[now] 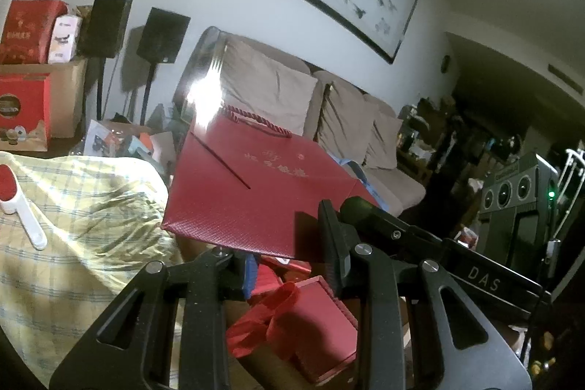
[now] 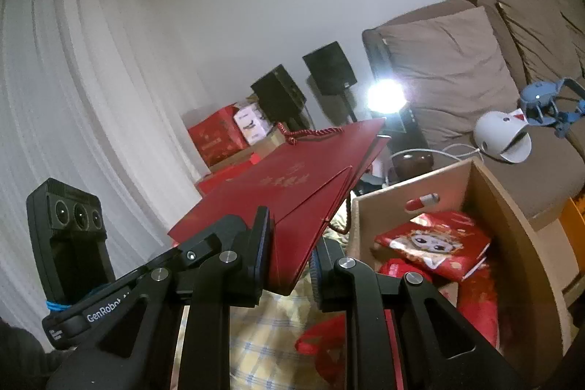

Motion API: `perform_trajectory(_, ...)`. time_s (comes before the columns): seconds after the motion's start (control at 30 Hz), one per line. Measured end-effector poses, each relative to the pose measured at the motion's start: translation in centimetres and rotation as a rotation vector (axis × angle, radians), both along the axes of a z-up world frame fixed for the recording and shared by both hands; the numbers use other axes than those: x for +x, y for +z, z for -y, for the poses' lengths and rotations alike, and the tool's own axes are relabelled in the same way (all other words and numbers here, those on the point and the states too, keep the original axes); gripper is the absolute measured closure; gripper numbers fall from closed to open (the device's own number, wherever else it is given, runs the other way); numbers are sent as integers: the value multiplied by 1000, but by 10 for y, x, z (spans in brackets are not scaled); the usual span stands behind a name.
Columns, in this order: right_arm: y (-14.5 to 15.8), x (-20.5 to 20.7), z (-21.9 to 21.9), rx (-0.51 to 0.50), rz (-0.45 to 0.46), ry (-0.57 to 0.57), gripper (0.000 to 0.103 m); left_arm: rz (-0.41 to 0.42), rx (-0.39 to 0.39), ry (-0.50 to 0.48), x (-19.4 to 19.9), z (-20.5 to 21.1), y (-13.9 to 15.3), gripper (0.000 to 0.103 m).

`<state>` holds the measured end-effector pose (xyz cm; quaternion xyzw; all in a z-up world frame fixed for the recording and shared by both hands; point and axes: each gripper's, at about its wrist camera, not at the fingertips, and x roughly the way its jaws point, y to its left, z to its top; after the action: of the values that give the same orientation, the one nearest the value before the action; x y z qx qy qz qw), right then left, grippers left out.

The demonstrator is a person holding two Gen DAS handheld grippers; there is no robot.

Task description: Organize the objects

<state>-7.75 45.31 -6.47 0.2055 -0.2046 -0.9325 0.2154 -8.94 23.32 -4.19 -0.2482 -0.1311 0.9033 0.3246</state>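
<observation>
A flat red paper bag [image 1: 256, 185] with a red rope handle [image 1: 256, 119] hangs in the air, lying almost level and held by both grippers. My left gripper [image 1: 287, 251] is shut on the bag's near edge. The right gripper [image 1: 360, 207] comes in from the right and clamps the same edge. In the right wrist view the bag [image 2: 292, 192] runs away from me, its corner between the pads of my right gripper [image 2: 290, 251]. The left gripper [image 2: 215, 240] grips it just to the left. An open cardboard box [image 2: 512, 207] holding red packets [image 2: 435, 240] stands below on the right.
A checked yellow cloth [image 1: 73, 225] with a white and red brush [image 1: 18, 200] lies to the left. Red boxes and ribbon [image 1: 292, 317] sit under the bag. Behind are a beige sofa [image 1: 347, 119], black speakers [image 1: 161, 35], stacked cartons [image 1: 33, 97] and a white curtain [image 2: 73, 79].
</observation>
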Motion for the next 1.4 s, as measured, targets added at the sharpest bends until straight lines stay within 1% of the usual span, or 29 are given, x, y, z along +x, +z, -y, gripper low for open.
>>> perform_trajectory(0.33,-5,-2,-28,0,40,-45,84,44,-3,-46,-11,-30,-7,75)
perform_trajectory(0.57,-11,-6,-40,1,82,-75,84,102,5,-69,-21,-40,-16,75)
perform_trajectory(0.67,-17,-10,-46,-10,118,-91,84,127,-21,-88,-27,-48,-21,75)
perform_trajectory(0.73,-22,-14,-49,-27,141,-102,84,151,-26,-96,-32,-51,-25,75)
perform_trajectory(0.8,-26,-16,-50,-18,161,-113,84,171,-29,-106,-36,-54,-29,75)
perform_trajectory(0.97,-31,-18,-56,-23,188,-134,84,196,-35,-127,-42,-63,-35,75)
perform_trajectory(1.07,-34,-19,-60,-43,207,-146,84,210,-42,-133,-45,-66,-37,75)
perform_trajectory(1.23,-39,-22,-62,-38,245,-169,84,253,-54,-146,-51,-72,-43,75)
perform_trajectory(1.4,-43,-24,-67,-42,266,-185,84,272,-63,-157,-53,-77,-46,75)
